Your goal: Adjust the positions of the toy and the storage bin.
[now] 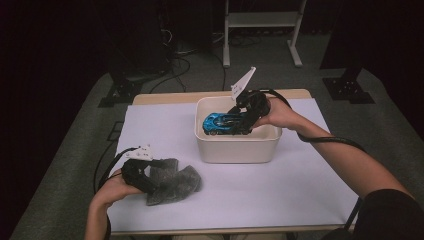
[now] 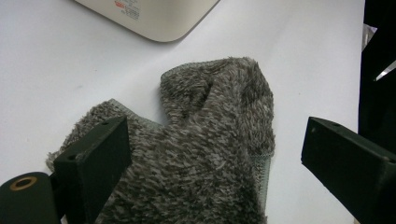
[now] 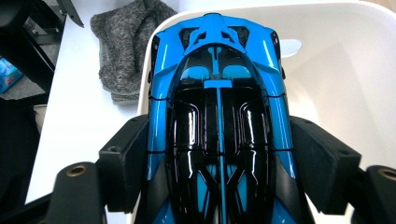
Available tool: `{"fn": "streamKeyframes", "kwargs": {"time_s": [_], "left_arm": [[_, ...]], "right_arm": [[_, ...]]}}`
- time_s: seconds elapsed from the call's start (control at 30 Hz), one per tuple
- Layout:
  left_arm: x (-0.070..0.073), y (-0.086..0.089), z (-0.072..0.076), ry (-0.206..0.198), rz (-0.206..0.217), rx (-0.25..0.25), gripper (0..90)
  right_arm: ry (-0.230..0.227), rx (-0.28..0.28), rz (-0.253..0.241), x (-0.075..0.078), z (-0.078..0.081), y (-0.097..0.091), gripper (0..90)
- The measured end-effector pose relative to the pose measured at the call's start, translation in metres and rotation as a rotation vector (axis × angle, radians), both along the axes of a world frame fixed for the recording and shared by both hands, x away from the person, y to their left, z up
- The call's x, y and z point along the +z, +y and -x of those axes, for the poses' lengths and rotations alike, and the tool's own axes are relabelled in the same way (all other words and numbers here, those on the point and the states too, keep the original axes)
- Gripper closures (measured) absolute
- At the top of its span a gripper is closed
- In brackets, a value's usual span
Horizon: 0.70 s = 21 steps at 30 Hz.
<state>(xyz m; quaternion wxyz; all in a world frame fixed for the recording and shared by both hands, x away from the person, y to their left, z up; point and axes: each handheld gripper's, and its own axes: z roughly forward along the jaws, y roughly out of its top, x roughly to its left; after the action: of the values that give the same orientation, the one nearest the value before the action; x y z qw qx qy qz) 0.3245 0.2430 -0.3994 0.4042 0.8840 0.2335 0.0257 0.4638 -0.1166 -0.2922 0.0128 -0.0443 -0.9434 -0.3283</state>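
At the near left of the desk point(image 1: 300, 190), the left claw point(image 1: 150, 182) sits over the grey fuzzy cloth point(image 1: 172, 182), jaws spread wide with the cloth point(image 2: 210, 140) between and under them, pads not pressing it. Cloth lies crumpled flat on the white sheet, untouched as far as I can judge.

Centre-far: white tub point(image 1: 237, 147), open top, rounded rim. Right claw point(image 1: 245, 120) is over its right half, pinching the blue toy car point(image 1: 225, 122) across the body; in the right gripper view both pads point(image 3: 123, 163) press the car's point(image 3: 219, 116) flanks. Car hangs level at rim height, nose to the left, tail over the tub.

Judgement: car is gripped, not yet resting in the tub; cloth step, if any, not begun.

Room: car length nearly spans the tub inside, so left rim is the tight edge. Open desk right of and in front of the tub. Cloth well apart from the tub.
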Motion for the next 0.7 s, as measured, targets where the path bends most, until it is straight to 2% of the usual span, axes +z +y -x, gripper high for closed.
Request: {"fn": "streamKeyframes", "kwargs": {"time_s": [0.23,0.7], "left_arm": [[0.001,0.001,0.0,-0.002,0.002,-0.003,7.4],[0.003,0.0,0.002,-0.008,0.012,-0.005,7.3]], "right_arm": [[0.01,-0.004,0.021,-0.013,-0.007,0.004,25.3],[0.019,-0.006,0.045,-0.025,-0.013,0.011,25.3]]}}
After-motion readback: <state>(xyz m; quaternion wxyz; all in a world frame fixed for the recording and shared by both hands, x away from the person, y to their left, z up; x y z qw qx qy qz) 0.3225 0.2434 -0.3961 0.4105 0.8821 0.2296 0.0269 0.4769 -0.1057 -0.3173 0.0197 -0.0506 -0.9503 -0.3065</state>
